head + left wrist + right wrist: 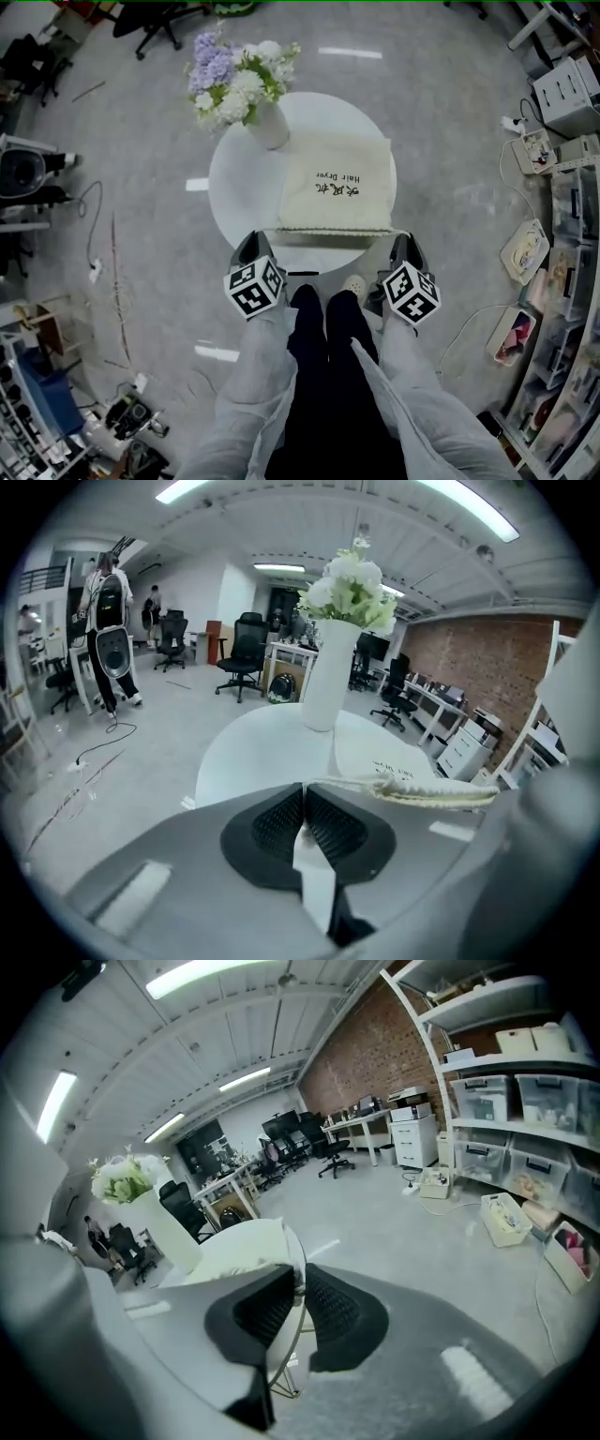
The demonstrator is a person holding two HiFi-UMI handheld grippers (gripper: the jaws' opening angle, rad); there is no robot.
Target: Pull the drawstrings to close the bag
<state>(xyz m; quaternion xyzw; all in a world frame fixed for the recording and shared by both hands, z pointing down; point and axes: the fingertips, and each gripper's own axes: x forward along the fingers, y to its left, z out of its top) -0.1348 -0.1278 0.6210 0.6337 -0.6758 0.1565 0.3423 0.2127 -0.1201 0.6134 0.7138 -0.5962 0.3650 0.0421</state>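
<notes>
Where the round white table (234,178) is seen from the head view, the bag (337,183) is found lying flat on it, printed side up. The bag's gathered mouth edge is set along the table's near rim. A white vase (270,125) of flowers is stood on the table just beside the bag's far left corner.

The left gripper (304,794) is held off the near left corner of the bag. Its jaws are pressed together, and the drawstring (345,781) is clamped between the ribbed pads. From the jaw tips, the cord is led across to the puckered mouth of the bag.

The right gripper (298,1281) is held off the near right corner of the bag. Its jaws are closed at the tips on the other end of the drawstring, with the table rim and the bag seen just beyond them. Both grippers are positioned clear of the table top, either side of the bag's mouth.
</notes>
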